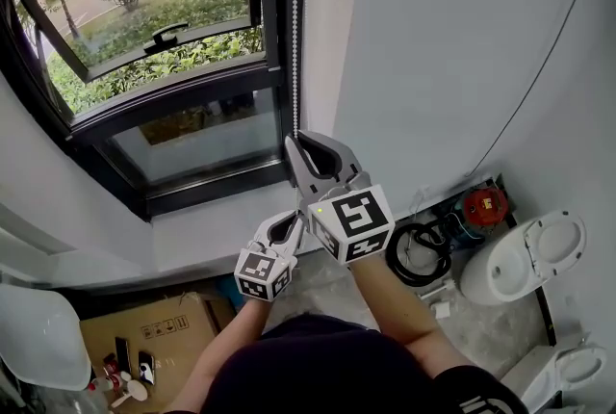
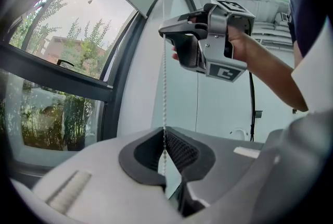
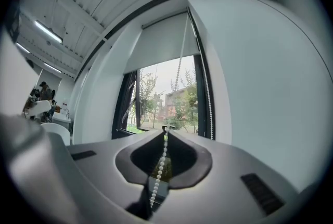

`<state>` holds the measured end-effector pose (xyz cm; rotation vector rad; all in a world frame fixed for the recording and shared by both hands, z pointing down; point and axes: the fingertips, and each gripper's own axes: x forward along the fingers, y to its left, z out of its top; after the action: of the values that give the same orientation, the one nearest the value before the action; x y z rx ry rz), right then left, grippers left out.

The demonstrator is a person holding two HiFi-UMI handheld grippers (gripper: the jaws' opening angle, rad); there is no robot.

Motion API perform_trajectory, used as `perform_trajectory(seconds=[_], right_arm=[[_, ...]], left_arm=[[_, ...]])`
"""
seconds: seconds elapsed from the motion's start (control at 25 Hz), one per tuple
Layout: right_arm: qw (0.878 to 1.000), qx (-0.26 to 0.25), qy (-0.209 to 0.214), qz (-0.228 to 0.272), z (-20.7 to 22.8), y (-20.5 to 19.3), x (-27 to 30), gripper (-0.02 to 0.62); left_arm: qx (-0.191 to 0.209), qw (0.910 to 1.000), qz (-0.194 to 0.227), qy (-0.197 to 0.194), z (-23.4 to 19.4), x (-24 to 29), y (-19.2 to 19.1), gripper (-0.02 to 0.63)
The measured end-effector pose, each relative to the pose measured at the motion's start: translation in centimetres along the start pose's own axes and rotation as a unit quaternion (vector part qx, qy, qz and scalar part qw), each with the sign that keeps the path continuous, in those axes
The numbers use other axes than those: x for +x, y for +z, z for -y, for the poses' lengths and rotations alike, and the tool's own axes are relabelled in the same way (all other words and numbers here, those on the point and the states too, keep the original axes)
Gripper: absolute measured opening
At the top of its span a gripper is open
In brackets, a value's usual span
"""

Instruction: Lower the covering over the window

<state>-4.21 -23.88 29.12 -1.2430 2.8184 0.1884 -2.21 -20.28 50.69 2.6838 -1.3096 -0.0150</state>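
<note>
Right tool [image 1: 306, 144] sat uppermost, jaws closed on the bead chain [image 1: 295, 17] beside the window [image 1: 173, 46] frame. Left tool [image 1: 289, 227] was just below it and nearer the body, jaws also pinched shut on the same chain, which ran straight up from its tips in the left gripper view. Chain hung along the frame's right edge, next to the white wall [image 1: 433, 46]. White blind [image 3: 158, 43] covered only the top part of the glass; trees were visible below it. Cardboard box [image 1: 154, 330] lay on the floor.
</note>
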Motion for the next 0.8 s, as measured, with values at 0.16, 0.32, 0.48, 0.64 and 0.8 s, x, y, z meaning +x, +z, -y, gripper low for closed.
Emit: perform_trajectory(seconds=[0.16, 0.32, 0.48, 0.64, 0.8], right_arm=[[1.000, -0.007, -0.004, 0.004, -0.3, -0.1, -0.2, 0.021], [1.000, -0.004, -0.007, -0.018, -0.7, -2.4, -0.5, 0.018], [0.999, -0.021, -0.018, -0.040, -1.1, -5.8, -0.9, 0.017], [0.998, -0.030, -0.027, -0.050, -1.6, -8.2, -1.4, 0.015], [0.998, -0.031, -0.032, -0.041, -1.5, -8.7, -1.9, 0.015]], left_arm=[[-0.003, 0.9999, 0.010, 0.005, -0.1, -0.4, -0.1, 0.020], [-0.022, 0.9997, -0.008, -0.002, 0.1, -0.6, -2.5, 0.020], [-0.031, 0.9988, -0.038, 0.006, -0.6, -1.1, -5.8, 0.020], [-0.036, 0.9976, -0.058, 0.011, -0.7, -1.7, -8.0, 0.020], [-0.034, 0.9976, -0.061, 0.008, -0.3, -1.6, -8.6, 0.020]])
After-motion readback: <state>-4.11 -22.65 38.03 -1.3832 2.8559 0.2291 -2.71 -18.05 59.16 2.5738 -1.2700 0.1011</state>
